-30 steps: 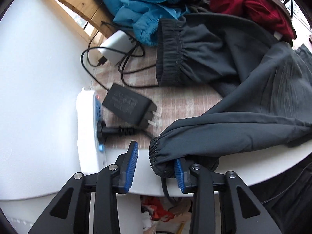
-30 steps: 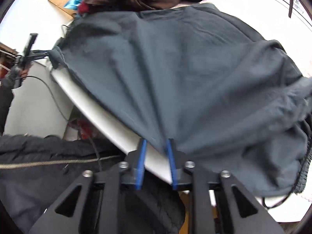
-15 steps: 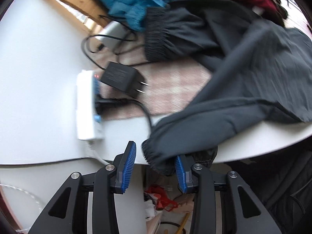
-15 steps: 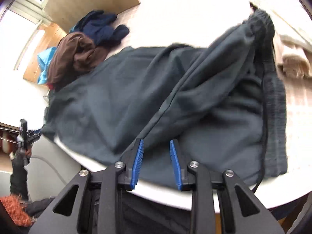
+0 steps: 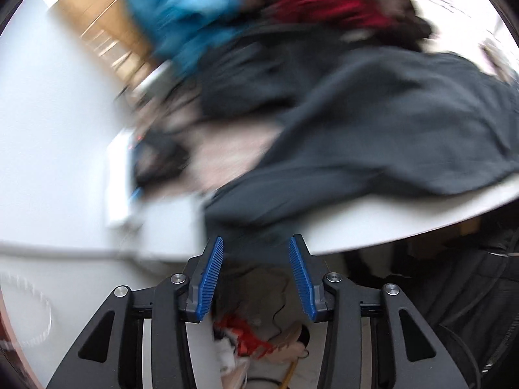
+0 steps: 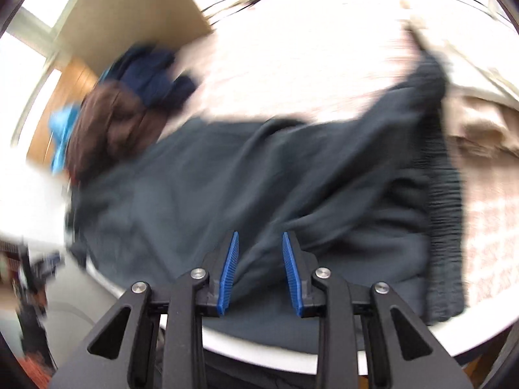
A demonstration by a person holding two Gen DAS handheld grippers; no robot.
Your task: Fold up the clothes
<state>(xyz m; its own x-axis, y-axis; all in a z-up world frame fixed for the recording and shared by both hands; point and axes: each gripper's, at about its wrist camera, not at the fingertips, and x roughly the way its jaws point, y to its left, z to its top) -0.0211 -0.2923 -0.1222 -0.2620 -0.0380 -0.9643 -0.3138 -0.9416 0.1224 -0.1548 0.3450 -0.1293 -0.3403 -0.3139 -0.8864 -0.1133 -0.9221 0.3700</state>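
A round white worktop (image 5: pixel 389 227) is carrying dark grey trousers (image 6: pixel 259 188), sprawling crumpled to its edge. Both views are blurring heavily. The left hand-held gripper (image 5: pixel 256 256) is gaping wide, gripping nothing; the right hand-held gripper (image 6: pixel 259 249) is hanging part-open over the soft cloth, apparently gripping nothing.
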